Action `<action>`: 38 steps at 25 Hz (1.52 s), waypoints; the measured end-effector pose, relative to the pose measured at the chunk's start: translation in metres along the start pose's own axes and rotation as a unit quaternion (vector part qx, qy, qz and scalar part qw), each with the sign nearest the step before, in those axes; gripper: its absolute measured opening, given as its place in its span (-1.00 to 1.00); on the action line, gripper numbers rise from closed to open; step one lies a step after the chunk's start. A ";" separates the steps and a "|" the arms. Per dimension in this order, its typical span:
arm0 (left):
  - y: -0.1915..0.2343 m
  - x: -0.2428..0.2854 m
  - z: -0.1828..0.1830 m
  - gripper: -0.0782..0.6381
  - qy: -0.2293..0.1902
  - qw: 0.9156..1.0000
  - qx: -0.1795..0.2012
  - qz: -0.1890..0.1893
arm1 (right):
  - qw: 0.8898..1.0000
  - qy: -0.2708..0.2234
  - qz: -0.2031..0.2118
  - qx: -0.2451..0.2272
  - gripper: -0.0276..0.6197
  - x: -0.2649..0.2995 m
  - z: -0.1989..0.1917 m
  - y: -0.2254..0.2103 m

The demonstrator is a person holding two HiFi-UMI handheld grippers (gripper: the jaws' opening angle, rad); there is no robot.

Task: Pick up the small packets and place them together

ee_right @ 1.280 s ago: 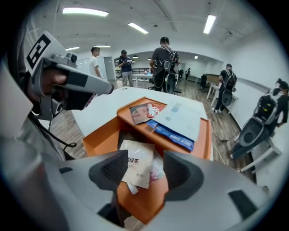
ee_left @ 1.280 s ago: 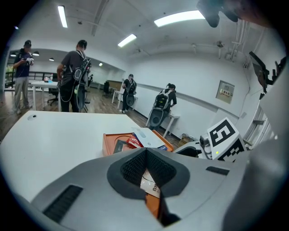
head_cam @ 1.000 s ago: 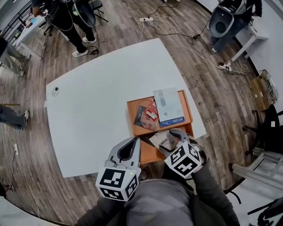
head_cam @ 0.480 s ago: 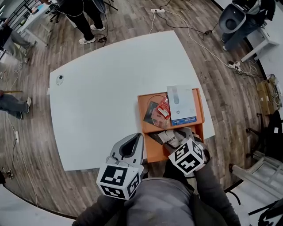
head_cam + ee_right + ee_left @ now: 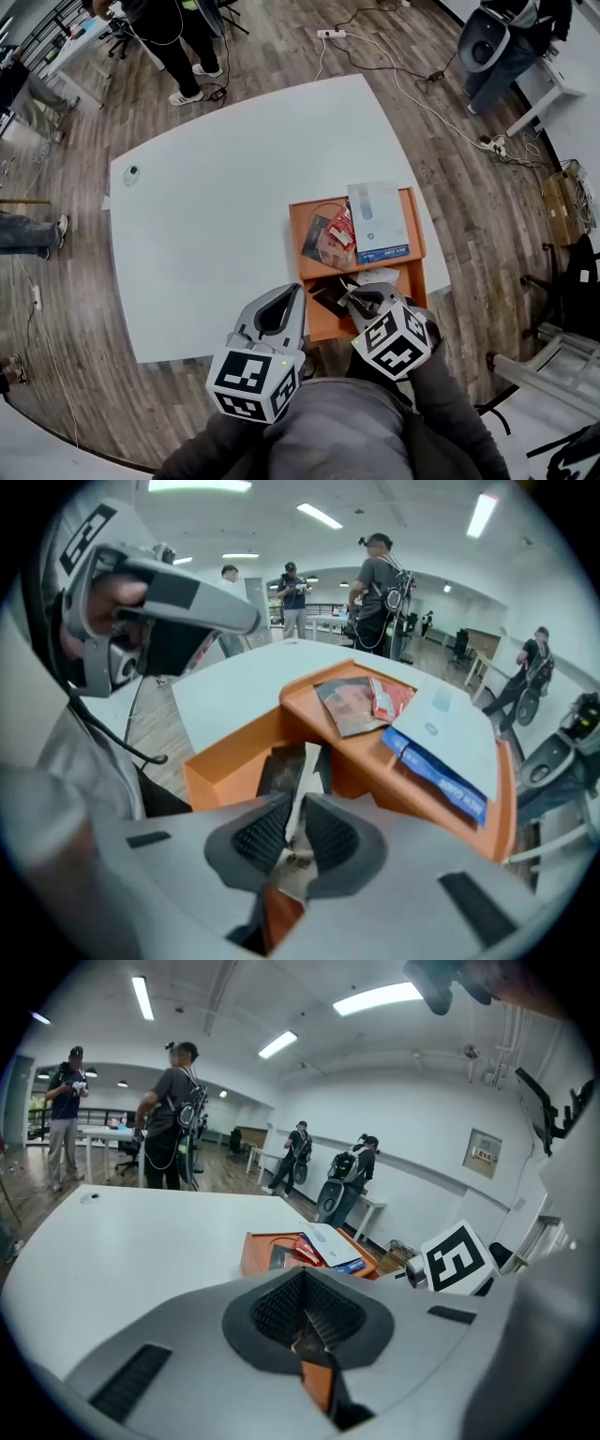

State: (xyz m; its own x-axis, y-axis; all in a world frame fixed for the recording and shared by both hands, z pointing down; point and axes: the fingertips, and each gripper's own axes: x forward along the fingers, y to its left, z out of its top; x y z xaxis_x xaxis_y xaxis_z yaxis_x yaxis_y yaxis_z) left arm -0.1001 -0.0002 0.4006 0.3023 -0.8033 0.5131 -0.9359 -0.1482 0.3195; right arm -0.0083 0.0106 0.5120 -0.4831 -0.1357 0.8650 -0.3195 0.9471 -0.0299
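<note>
Three packets lie grouped in the far compartment of the orange tray (image 5: 322,326): dark packet (image 5: 317,239), red packet (image 5: 342,230), white-and-blue packet (image 5: 378,223). Item in hand: thin white packet (image 5: 302,775), edge-on in the near compartment. The right gripper (image 5: 352,298) has just been closing on it, pads pressing both faces, probably to carry it over. Left gripper (image 5: 281,300): jaws together, empty, parked just beside the tray.

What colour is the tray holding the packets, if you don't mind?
Orange; the tray shows best in the head view.
</note>
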 end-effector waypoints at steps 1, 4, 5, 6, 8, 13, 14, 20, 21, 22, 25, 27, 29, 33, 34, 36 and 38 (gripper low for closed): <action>-0.002 -0.002 0.001 -0.79 -0.002 1.000 0.001 -0.001 | 1.000 -0.012 0.006 0.003 -0.77 -0.005 0.005 0.004; -0.010 -0.008 0.004 -0.79 -0.011 1.000 0.004 -0.005 | 0.999 -0.039 0.012 0.002 -0.78 -0.021 0.018 0.016; -0.013 -0.009 0.007 -0.79 -0.016 1.000 0.008 -0.007 | 0.999 -0.047 0.010 0.000 -0.78 -0.027 0.021 0.018; -0.016 -0.010 0.011 -0.79 -0.022 1.000 0.012 -0.009 | 0.998 -0.055 0.006 -0.002 -0.78 -0.033 0.024 0.017; -0.021 -0.011 0.020 -0.79 -0.034 0.999 0.021 -0.013 | 0.997 -0.071 -0.007 -0.007 -0.78 -0.045 0.033 0.012; -0.028 -0.013 0.034 -0.79 -0.052 0.998 0.031 -0.017 | 0.993 -0.109 -0.032 -0.013 -0.78 -0.072 0.055 -0.001; -0.029 -0.012 0.036 -0.79 -0.056 0.998 0.032 -0.017 | 0.993 -0.113 -0.035 -0.015 -0.78 -0.075 0.057 -0.003; -0.031 -0.009 0.051 -0.79 -0.072 0.997 0.038 -0.016 | 0.990 -0.128 -0.044 -0.027 -0.78 -0.085 0.071 -0.014; -0.030 -0.009 0.053 -0.79 -0.073 0.996 0.038 -0.014 | 0.990 -0.131 -0.046 -0.028 -0.78 -0.086 0.074 -0.016; -0.029 -0.009 0.055 -0.79 -0.075 0.996 0.038 -0.013 | 0.990 -0.133 -0.047 -0.029 -0.78 -0.088 0.077 -0.018; -0.026 -0.007 0.061 -0.79 -0.077 0.996 0.038 -0.009 | 0.988 -0.142 -0.051 -0.032 -0.78 -0.092 0.085 -0.026; -0.025 -0.004 0.064 -0.79 -0.078 0.996 0.038 -0.007 | 0.987 -0.146 -0.055 -0.031 -0.78 -0.094 0.090 -0.033; -0.023 0.000 0.067 -0.79 -0.079 0.996 0.037 -0.005 | 0.986 -0.153 -0.060 -0.027 -0.78 -0.097 0.095 -0.042; -0.016 0.009 0.071 -0.79 -0.078 0.996 0.034 0.000 | 0.983 -0.163 -0.080 -0.013 -0.78 -0.098 0.103 -0.069; -0.013 0.011 0.071 -0.79 -0.077 0.996 0.033 0.002 | 0.983 -0.164 -0.086 -0.009 -0.78 -0.096 0.104 -0.076; -0.007 0.014 0.072 -0.79 -0.073 0.997 0.029 0.006 | 0.982 -0.160 -0.096 -0.003 -0.78 -0.092 0.107 -0.091; -0.002 0.017 0.071 -0.79 -0.067 0.997 0.024 0.010 | 0.983 -0.154 -0.100 0.006 -0.78 -0.085 0.107 -0.104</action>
State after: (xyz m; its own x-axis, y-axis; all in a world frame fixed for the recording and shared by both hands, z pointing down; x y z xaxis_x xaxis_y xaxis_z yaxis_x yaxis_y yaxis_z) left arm -0.1059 -0.0548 0.3520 0.2596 -0.8758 0.4070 -0.9501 -0.1561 0.2702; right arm -0.0213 -0.1070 0.3886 -0.6333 -0.4025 0.6610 -0.4415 0.8894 0.1186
